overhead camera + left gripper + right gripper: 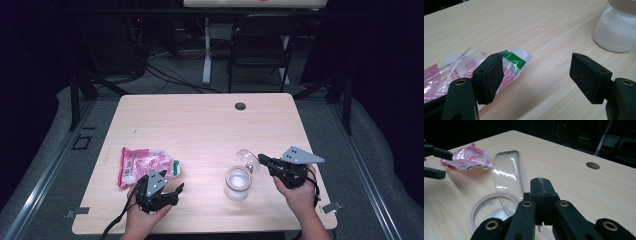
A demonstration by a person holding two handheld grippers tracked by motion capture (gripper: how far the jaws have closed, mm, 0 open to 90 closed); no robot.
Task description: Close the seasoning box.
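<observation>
A pale wooden bench (200, 125) seen from above, with a person's two hands coming in from the near edge, each holding a black tool; the left tool (170, 192) sits near the front left corner, its jaws spread wide with nothing between them; in the left gripper view, one pad (489, 75) stands in front of the bag's end and the other pad (589, 73) is over bare wood.

A crumpled pink and clear bag (142, 165) with a green patch lies flat on the bench just beyond the left tool; whether the pad touches it cannot be told.

A jar (238, 183) of white powder stands upright near the front, right of centre, between the two hands; its mouth is uncovered.

The right tool (261, 161) is just right of the jar, jaws pressed together and pinching the edge of a clear lid (248, 158); the lid is held tilted on edge just above the jar's far right rim; in the right gripper view the lid (507, 177) rises from the closed jaws above the jar's round mouth (489, 212).

A small dark hole (240, 106) marks the far side of the bench; a dark chair (260, 45) stands on the floor beyond.
</observation>
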